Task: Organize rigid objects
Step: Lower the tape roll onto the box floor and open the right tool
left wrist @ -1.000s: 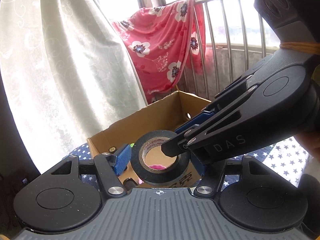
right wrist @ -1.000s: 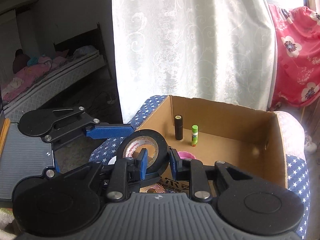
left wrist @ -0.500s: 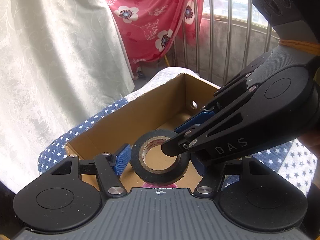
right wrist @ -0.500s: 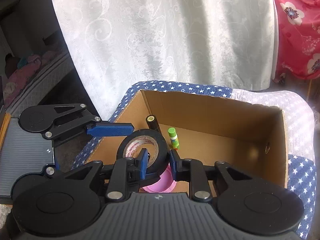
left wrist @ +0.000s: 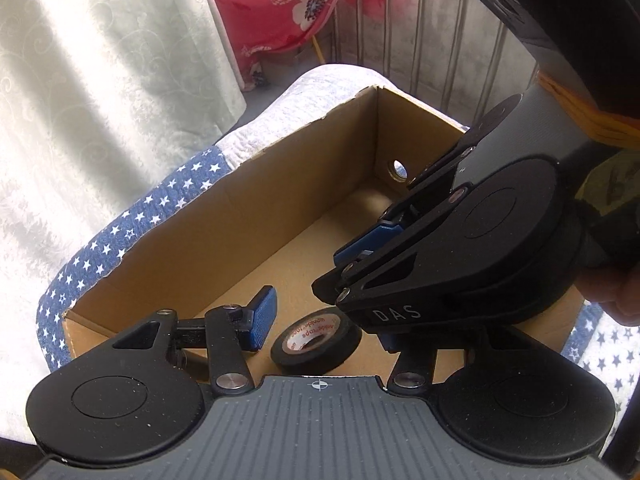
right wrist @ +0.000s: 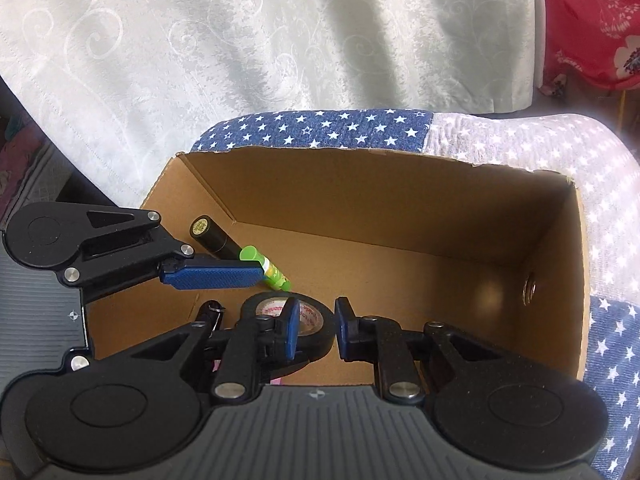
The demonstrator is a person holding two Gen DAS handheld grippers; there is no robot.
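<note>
Both wrist cameras look steeply down, close over the open brown cardboard box (left wrist: 256,216): the left faces its holed end wall at one o'clock, the right its long wall at twelve. Both share the box floor.

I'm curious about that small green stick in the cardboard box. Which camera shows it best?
The right wrist view: the green stick with its lime cap stands on the box floor beside a black cylinder, partly behind a blue pad. The left wrist view doesn't show it.

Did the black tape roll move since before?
Yes. The black tape roll has gone down into the cardboard box, judged against the box's rim. The right gripper is clamped on its wall.
</note>
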